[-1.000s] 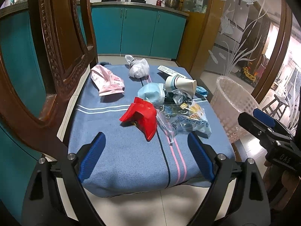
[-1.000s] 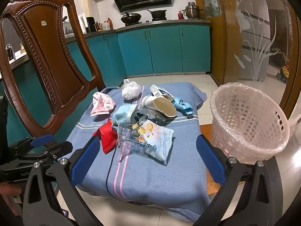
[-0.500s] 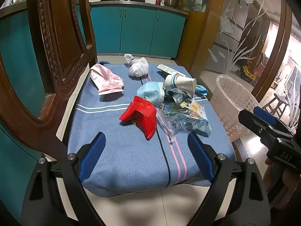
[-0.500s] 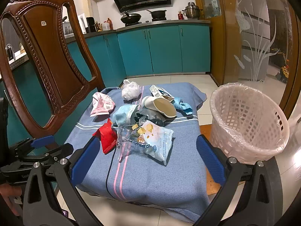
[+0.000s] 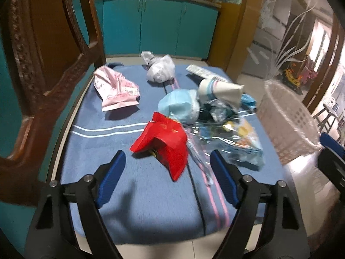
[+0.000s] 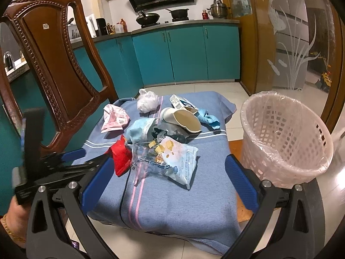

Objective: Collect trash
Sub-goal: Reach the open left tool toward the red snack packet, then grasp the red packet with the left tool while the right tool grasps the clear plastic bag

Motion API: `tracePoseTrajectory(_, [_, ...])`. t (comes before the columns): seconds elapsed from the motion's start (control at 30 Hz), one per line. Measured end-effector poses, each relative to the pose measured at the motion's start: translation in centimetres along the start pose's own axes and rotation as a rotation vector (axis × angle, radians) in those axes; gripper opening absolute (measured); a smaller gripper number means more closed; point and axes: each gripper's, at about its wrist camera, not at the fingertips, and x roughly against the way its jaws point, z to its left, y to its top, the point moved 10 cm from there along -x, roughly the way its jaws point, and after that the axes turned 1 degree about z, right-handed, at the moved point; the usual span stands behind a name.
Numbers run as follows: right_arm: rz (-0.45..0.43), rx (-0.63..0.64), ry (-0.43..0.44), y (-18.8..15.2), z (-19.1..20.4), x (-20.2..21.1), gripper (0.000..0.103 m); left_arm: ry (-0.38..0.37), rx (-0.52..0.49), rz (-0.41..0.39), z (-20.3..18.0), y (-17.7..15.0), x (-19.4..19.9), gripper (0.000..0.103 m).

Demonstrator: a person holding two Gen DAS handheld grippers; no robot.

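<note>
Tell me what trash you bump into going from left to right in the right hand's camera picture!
pink wrapper → red packet → clear snack bag → blue crumpled wrapper → lined bin, standing right of the chair seat.

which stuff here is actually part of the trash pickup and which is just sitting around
Part of the job:
red wrapper
clear snack bag
pink packet
blue face mask
paper cup
white knotted bag
lined waste basket

Just there:
wooden chair
blue cloth
teal cabinets
pots on the counter
</note>
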Motion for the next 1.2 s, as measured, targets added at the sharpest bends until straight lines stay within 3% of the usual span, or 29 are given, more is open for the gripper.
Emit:
tracePoseTrajectory(0.13, [0.013, 0.007, -0.005, -0.1, 0.3, -0.8, 0.100, 0.014, 0.042, 0.054, 1.2, 0.0, -3.3, 0.068])
tracePoseTrajectory(0.2, [0.030, 0.008, -0.007, -0.3, 0.3, -1.6, 0.100, -0.010, 0.049, 0.101, 1.4, -0.3, -4.6, 0.049])
tracePoseTrajectory(0.23, [0.040, 0.010, -0.009, -0.4, 0.4, -2.1, 0.100, -0.026, 0.048, 0.110, 1.3, -0.4, -4.9, 0.033])
tracePoseTrajectory(0.33, [0.065, 0.027, -0.018, -0.9, 0.5, -3.5, 0.100, -0.042, 0.030, 0.104, 1.3, -0.3, -4.3, 0.012])
tracePoseTrajectory(0.57, [0.092, 0.028, -0.051, -0.7, 0.1, -7.8, 0.100, -0.092, 0.058, -0.078, 1.6, 2.5, 4.1, 0.010])
tracePoseTrajectory(0.73, [0.185, -0.020, -0.047, -2.1, -0.9, -11.0, 0.100, -0.115, 0.046, -0.220, 1.4, 3.3, 11.2, 0.010])
tracePoseTrajectory(0.77, [0.203, -0.030, -0.036, -2.4, -1.0, -11.2, 0.096, -0.113, 0.035, -0.237, 1.2, 3.4, 11.9, 0.010])
tracePoseTrajectory(0.83, [0.250, -0.047, 0.002, -3.2, -0.8, -11.6, 0.073, -0.105, 0.020, -0.242, 1.3, 3.3, 12.0, 0.010])
tracePoseTrajectory(0.9, [0.264, -0.031, 0.022, -3.3, -0.5, -11.3, 0.041, -0.101, 0.032, -0.223, 1.7, 2.9, 11.3, 0.010])
tracePoseTrajectory(0.93, [0.268, -0.029, 0.030, -3.3, -0.4, -11.0, 0.034, -0.100, 0.039, -0.215, 1.9, 2.8, 11.1, 0.010])
tracePoseTrajectory(0.97, [0.274, -0.035, 0.056, -3.3, -0.1, -10.5, 0.014, -0.098, 0.047, -0.208, 2.1, 2.7, 10.9, 0.010])
tracePoseTrajectory(1.0, [0.273, -0.041, 0.071, -3.1, 0.1, -9.9, 0.009, -0.098, 0.056, -0.201, 2.3, 2.6, 10.8, 0.010])
tracePoseTrajectory(1.2, [0.184, -0.025, 0.134, -1.6, 1.5, -5.5, 0.007, -0.104, 0.064, -0.200, 2.4, 3.0, 10.9, 0.011])
